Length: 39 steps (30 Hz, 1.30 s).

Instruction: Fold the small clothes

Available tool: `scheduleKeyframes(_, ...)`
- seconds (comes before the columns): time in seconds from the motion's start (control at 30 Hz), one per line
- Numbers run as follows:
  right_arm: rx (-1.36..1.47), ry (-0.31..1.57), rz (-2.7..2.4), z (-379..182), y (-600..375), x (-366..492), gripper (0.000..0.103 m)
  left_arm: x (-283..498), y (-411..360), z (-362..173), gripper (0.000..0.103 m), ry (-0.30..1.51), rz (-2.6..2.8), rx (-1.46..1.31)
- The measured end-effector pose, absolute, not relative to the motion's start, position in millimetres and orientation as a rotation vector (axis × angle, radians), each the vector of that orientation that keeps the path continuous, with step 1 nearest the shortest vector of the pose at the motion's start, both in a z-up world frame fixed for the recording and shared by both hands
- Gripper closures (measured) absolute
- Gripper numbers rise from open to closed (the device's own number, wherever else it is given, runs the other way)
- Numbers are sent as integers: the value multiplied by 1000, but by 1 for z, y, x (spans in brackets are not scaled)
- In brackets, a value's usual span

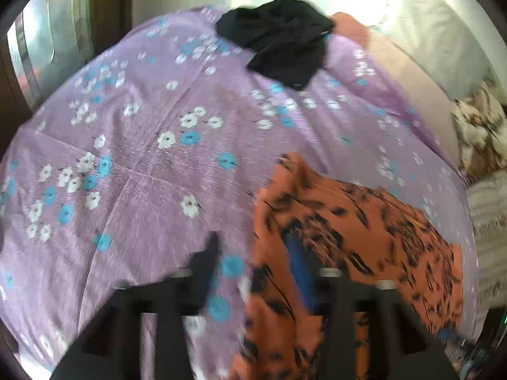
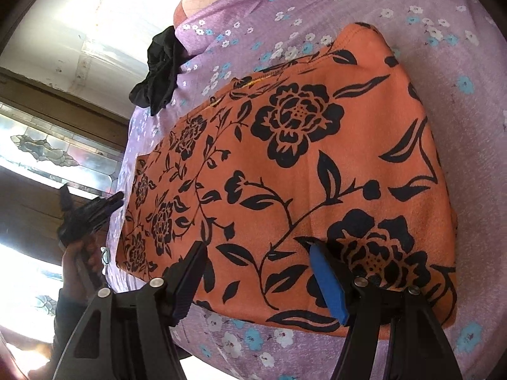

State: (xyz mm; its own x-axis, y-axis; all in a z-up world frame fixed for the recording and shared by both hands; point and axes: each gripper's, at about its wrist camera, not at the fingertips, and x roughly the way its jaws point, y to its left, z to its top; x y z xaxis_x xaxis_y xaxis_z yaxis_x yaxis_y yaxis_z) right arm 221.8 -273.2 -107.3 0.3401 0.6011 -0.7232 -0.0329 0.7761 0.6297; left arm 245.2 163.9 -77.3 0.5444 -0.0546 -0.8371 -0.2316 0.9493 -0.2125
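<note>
An orange cloth with a black flower print [image 2: 285,171] lies flat on a bed, folded into a rough rectangle, its long side running from near right to far left in the right wrist view; its near edge is partly hidden behind the right gripper [image 2: 256,272], whose fingers stand spread over that edge with nothing pinched between them; one finger carries a blue pad [image 2: 328,285]. In the left wrist view the same cloth [image 1: 348,237] is blurred by motion, and its print reads only as dark streaks; its near part is cut off behind the left gripper [image 1: 253,266], whose jaws are parted and hold nothing; whether a fingertip touches the cloth cannot be told. From the right wrist view the left gripper [image 2: 92,205] appears small and dark at the far left, off the cloth's end, gripped by a hand [image 2: 79,259] in a dark sleeve. A crumpled black garment [image 1: 282,41] sits well apart at the far edge of the bed; what kind it is cannot be made out. The bed is covered by a lilac sheet with white and blue flowers [image 1: 142,158]; pale bedding [image 1: 443,38] lies at the right; beyond are a bright white wall and a dark wooden frame with patterned glass [image 2: 47,148].
</note>
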Motion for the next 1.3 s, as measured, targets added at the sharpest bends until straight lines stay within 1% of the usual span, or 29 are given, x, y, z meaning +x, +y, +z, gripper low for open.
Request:
scheduleKeyframes(0.1, 566, 1104, 459, -89, -274, 225, 32, 214, 131, -67, 44, 949, 42, -189)
scheduleKeyframes(0.17, 596, 1080, 446, -88, -281, 235, 32, 203, 120, -67, 44, 942, 27, -144)
scheduleKeyframes(0.23, 659, 1105, 419, -101, -292, 249, 32, 200, 108, -84, 44, 982, 44, -91)
scheduleKeyframes(0.27, 690, 1142, 336, -117, -305, 259, 32, 195, 107, -90, 44, 1004, 60, -78)
scheduleKeyframes(0.3, 744, 1159, 301, -125, -313, 261, 35, 195, 106, -104, 44, 1052, 95, -59)
scheduleKeyframes(0.33, 807, 1153, 303, -125, -320, 263, 36, 195, 106, -111, 44, 1073, 109, -47)
scheduleKeyframes(0.4, 760, 1122, 309, -108, -316, 267, 34, 187, 108, -117, 43, 1064, 125, -31)
scheduleKeyframes(0.47, 715, 1079, 372, -90, -307, 277, 33, 184, 111, -117, 37, 1059, 137, -40)
scheduleKeyframes(0.53, 700, 1071, 398, -87, -302, 291, 31, 185, 114, -118, 36, 1062, 132, -60)
scheduleKeyframes(0.57, 690, 1082, 387, -92, -302, 302, 28, 186, 116, -119, 34, 1064, 130, -69)
scheduleKeyframes(0.63, 685, 1142, 290, -119, -312, 325, 28, 186, 118, -120, 32, 1064, 134, -79)
scheduleKeyframes(0.7, 894, 1125, 240, -136, -332, 330, 29, 185, 120, -120, 32, 1066, 133, -89)
scheduleKeyframes(0.73, 903, 1123, 234, -129, -332, 331, 28, 184, 120, -120, 32, 1063, 132, -88)
scheduleKeyframes(0.8, 784, 1069, 309, -101, -317, 330, 27, 183, 120, -120, 32, 1057, 128, -77)
scheduleKeyframes(0.87, 699, 1041, 323, -92, -311, 333, 27, 183, 118, -121, 31, 1055, 127, -79)
scheduleKeyframes(0.9, 669, 1052, 302, -97, -311, 337, 26, 185, 121, -123, 31, 1054, 127, -85)
scheduleKeyframes(0.93, 655, 1101, 223, -113, -317, 345, 25, 185, 120, -122, 31, 1055, 128, -92)
scheduleKeyframes(0.97, 701, 1149, 163, -132, -325, 346, 26, 184, 120, -121, 30, 1055, 126, -98)
scheduleKeyframes(1.0, 761, 1129, 159, -137, -331, 344, 26, 184, 120, -122, 30, 1055, 126, -99)
scheduleKeyframes(1.03, 785, 1096, 148, -129, -333, 340, 27, 184, 119, -122, 30, 1054, 126, -96)
scheduleKeyframes(1.13, 692, 1076, 174, -102, -318, 324, 27, 183, 120, -123, 28, 1048, 127, -90)
scheduleKeyframes(1.2, 678, 1050, 230, -87, -307, 298, 27, 182, 122, -123, 28, 1046, 129, -103)
scheduleKeyframes(1.3, 706, 1035, 294, -79, -296, 248, 26, 180, 122, -124, 28, 1043, 132, -110)
